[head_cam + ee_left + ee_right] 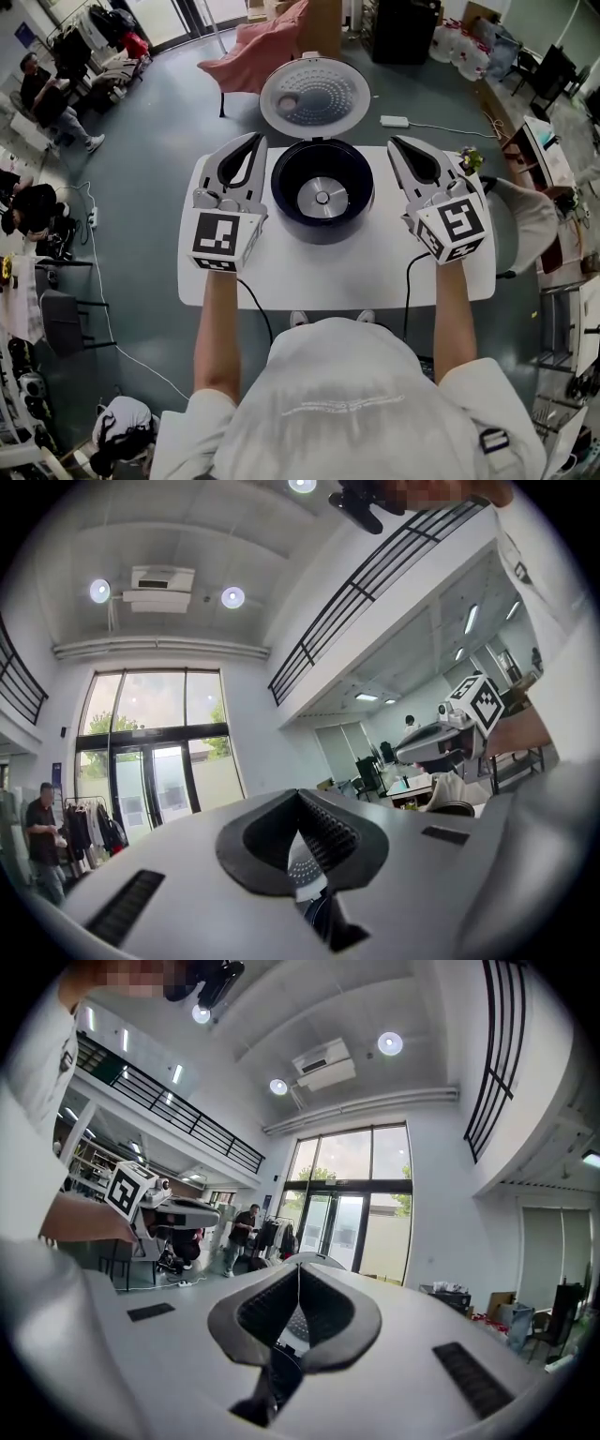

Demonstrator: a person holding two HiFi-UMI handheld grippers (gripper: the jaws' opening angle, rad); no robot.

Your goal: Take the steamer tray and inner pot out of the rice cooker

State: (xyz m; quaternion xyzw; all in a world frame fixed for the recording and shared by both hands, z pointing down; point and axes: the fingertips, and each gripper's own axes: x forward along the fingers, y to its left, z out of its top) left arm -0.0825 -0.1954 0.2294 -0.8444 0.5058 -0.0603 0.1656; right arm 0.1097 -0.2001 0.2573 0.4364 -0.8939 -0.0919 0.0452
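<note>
2 grippers, both clenched on nothing. The left gripper and right gripper lie level on either side of the rice cooker on the white desk. Their tips are near its rim, and no contact shows from the head view. Each gripper view shows pads together with nothing between.

The lid stands open behind the cooker, perforated inner face showing. The well shows a silver disc with a small centre button. This reads as a bare heating plate, so no pot looks seated. It could be a pot's floor instead; from above this is not certain.

The steamer tray and inner pot appear in none of the 3 views, so their place cannot be told.

Step, judged: either removal is finished, or no grasp has begun. If anything remains in the well, the next move calls for opened jaws, 1 gripper pitched down over the rim, a pinch on the pot's edge, and a straight lift.

Hidden: the space under the desk. Both gripper views look across the room, not into the well.
</note>
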